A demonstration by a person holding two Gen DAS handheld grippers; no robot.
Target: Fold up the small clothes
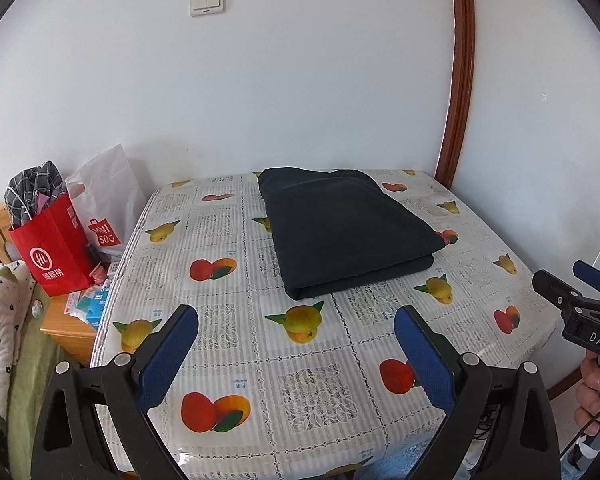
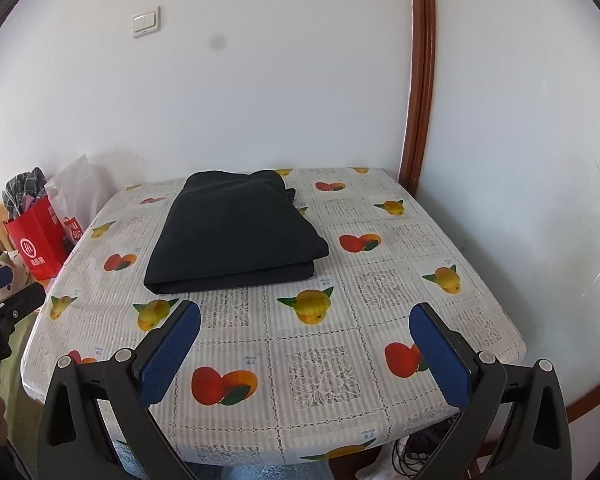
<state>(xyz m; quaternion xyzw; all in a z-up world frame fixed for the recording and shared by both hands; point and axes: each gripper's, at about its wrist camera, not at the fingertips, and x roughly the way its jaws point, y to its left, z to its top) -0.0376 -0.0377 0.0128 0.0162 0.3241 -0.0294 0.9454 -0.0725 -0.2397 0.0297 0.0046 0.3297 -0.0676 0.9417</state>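
Two grippers, left gripper [image 1: 296,350] and right gripper [image 2: 305,346] | fingers wide, empty | folded dark garment [image 1: 346,230] flat on worktop [image 1: 328,392], 12 o'clock | fold appears complete, released | next: re-grasp only if another fold required

black jaws, blue ribbed pads [image 1: 168,360]

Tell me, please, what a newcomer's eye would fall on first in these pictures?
First, the dark folded cloth, lying neatly toward the back of the table near the white wall, against a bright tablecloth printed with fruit. Next, the blue-padded tongs in the foreground: the left tongs and right tongs both stand wide open, holding nothing. Beside the table's left edge stands a red paper bag stuffed with checked fabric.
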